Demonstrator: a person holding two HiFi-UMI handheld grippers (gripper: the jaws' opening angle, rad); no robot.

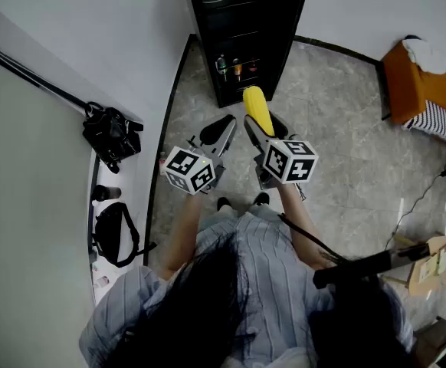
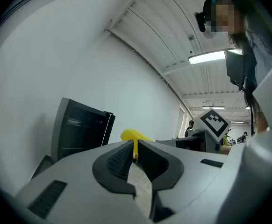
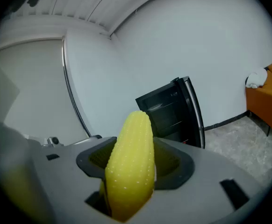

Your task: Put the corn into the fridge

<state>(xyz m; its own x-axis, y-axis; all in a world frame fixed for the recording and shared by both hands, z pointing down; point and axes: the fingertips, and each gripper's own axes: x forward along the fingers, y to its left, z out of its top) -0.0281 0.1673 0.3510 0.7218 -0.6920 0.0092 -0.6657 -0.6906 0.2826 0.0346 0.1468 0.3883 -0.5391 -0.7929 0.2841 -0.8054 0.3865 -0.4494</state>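
Note:
A yellow corn cob [image 1: 256,107] sticks out forward from my right gripper [image 1: 263,125], whose jaws are shut on its lower half. In the right gripper view the corn [image 3: 132,157] fills the gap between the pads and points towards the black fridge [image 3: 169,110]. The fridge [image 1: 242,29] stands on the floor a short way ahead, with shelves and bottles showing in its front. My left gripper [image 1: 223,129] is held beside the right one, shut and empty. In the left gripper view [image 2: 135,154] the tips meet, and the corn [image 2: 136,135] and fridge [image 2: 80,125] lie beyond.
A white wall and a ledge run along the left, with black bags [image 1: 112,136] [image 1: 116,232] on the ledge. An orange sofa [image 1: 426,83] stands at the far right. A cable and a wooden piece [image 1: 430,263] lie at the lower right. Grey floor tiles [image 1: 338,144] spread before the fridge.

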